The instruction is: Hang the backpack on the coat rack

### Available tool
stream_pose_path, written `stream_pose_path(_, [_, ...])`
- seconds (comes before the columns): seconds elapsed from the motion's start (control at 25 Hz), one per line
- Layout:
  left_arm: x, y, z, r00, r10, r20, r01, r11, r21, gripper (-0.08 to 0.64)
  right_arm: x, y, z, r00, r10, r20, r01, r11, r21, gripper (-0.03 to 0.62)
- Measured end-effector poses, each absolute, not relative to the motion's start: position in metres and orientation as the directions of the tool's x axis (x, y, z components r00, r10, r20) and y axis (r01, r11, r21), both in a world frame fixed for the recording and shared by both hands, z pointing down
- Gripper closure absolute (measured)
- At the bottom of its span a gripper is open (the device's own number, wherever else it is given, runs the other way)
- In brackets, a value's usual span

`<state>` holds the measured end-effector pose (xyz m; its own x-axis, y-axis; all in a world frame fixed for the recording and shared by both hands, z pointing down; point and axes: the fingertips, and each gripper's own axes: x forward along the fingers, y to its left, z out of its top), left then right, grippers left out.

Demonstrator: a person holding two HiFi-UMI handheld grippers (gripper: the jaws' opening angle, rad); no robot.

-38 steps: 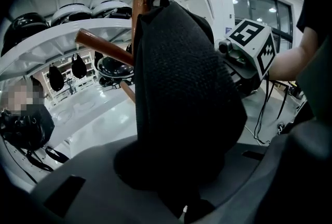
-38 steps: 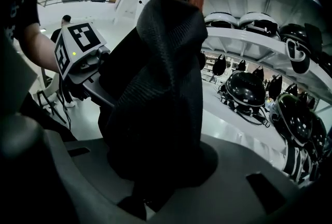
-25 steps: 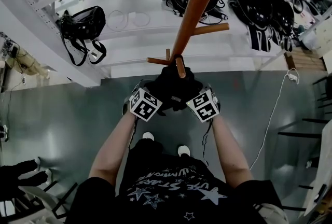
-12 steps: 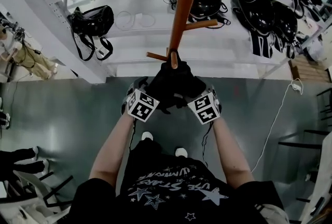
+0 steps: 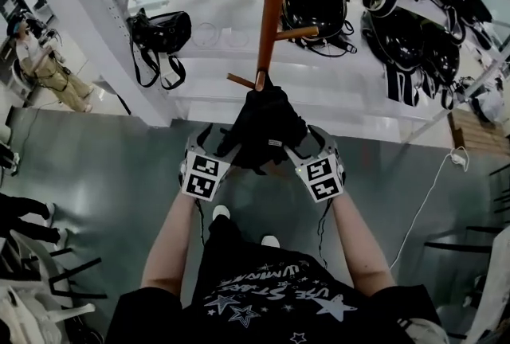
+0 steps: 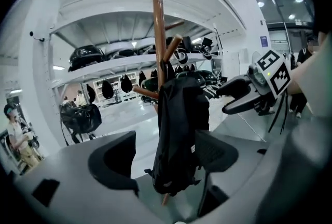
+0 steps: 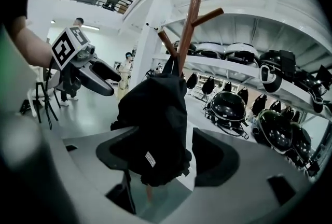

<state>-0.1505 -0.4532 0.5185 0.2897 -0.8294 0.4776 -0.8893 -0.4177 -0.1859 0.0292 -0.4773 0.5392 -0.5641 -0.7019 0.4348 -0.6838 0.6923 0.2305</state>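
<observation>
Left gripper [image 6: 166, 151], right gripper [image 7: 167, 155] withdrew, fingers [image 6: 115, 159] just opened, seemingly off backpack [image 5: 261, 123]

Bright, even ceiling light, glare on white shelving, strong fisheye bending and dark vignetted corners in gripper views

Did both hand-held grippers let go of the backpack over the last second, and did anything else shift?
Yes. The left hand-held gripper and right hand-held gripper have just been opening their jaws. They drew back from the backpack and spread apart. The backpack shows between each pair of jaws, but no pad presses on it. It stays hung on the peg of the coat rack, which has not moved.
</observation>
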Motion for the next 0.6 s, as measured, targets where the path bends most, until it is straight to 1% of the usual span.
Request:
stream_pose_path(0.12, [-0.140, -0.425, 0.499, 0.296, -0.860, 0.415, -0.913, -0.382, -0.140, 0.202, 0.033, -0.466, 0.529, -0.592, -0.702, 0.396, -0.690, 0.695, 0.203, 0.275])
stream_pose_path(0.2, [-0.136, -0.412, 0.491, 0.292, -0.873, 0.391, -0.919, -0.370, -0.138, 0.204, 0.034, -0.461, 0.523, -0.609, -0.701, 0.371, -0.697, 0.696, 0.170, 0.292])
stream_pose_path(0.32, [-0.134, -0.394, 0.485, 0.286, -0.884, 0.370, -0.929, -0.350, -0.118, 0.204, 0.032, -0.453, 0.517, -0.622, -0.707, 0.335, -0.719, 0.686, 0.113, 0.375])
stream_pose_path(0.44, [-0.132, -0.383, 0.493, 0.288, -0.880, 0.379, -0.932, -0.349, -0.101, 0.204, 0.032, -0.449, 0.515, -0.617, -0.722, 0.314, -0.744, 0.665, 0.067, 0.463])
stream_pose_path(0.56, [-0.132, -0.374, 0.512, 0.300, -0.862, 0.408, -0.932, -0.357, -0.069, 0.204, 0.031, -0.441, 0.525, -0.612, -0.720, 0.327, -0.744, 0.665, 0.071, 0.562])
stream_pose_path(0.6, [-0.131, -0.372, 0.517, 0.307, -0.858, 0.412, -0.933, -0.357, -0.049, 0.204, 0.030, -0.439, 0.529, -0.605, -0.722, 0.336, -0.742, 0.664, 0.090, 0.572])
